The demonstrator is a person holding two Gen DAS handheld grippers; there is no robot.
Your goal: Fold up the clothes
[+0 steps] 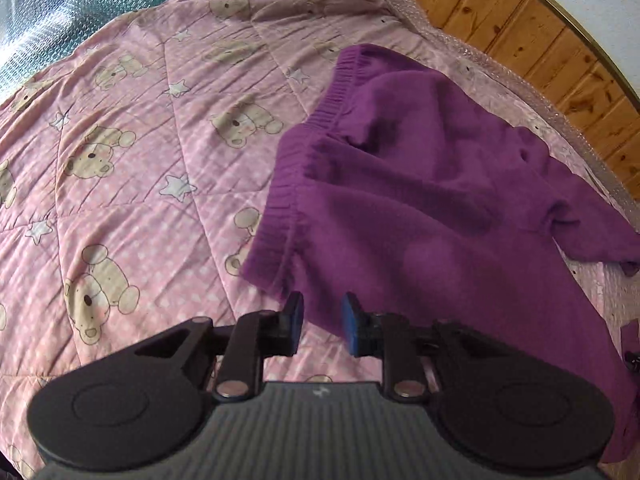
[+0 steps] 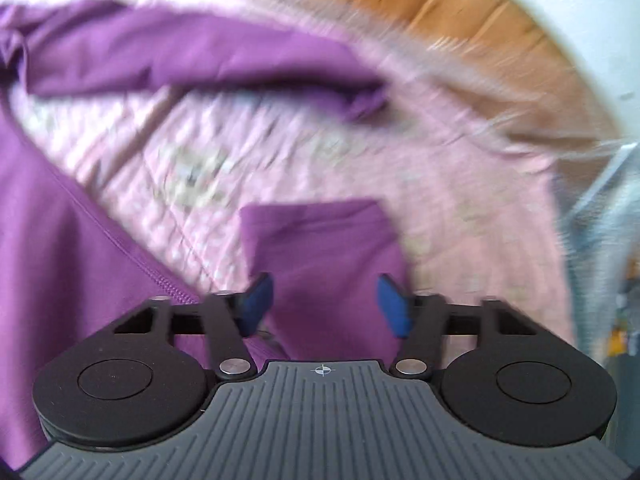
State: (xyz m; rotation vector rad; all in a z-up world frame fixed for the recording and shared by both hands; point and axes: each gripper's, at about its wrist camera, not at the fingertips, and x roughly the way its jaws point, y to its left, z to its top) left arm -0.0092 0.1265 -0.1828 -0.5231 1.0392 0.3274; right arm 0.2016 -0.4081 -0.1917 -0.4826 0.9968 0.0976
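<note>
A purple knit sweater (image 1: 420, 184) lies on a pink quilt (image 1: 132, 152) printed with bears and stars, its ribbed hem toward the left. My left gripper (image 1: 322, 322) is open, just above the sweater's near edge, with nothing between its blue pads. The right wrist view is blurred. My right gripper (image 2: 326, 306) is open wide, with a purple sleeve end (image 2: 324, 248) lying between and beyond its fingers; the other sleeve (image 2: 192, 56) stretches across the top and the sweater body (image 2: 48, 248) fills the left.
A wooden panel wall (image 1: 560, 48) runs behind the bed at the right. Bubble wrap (image 1: 52, 12) lies at the quilt's far left and along its right edge. Open quilt spreads left of the sweater.
</note>
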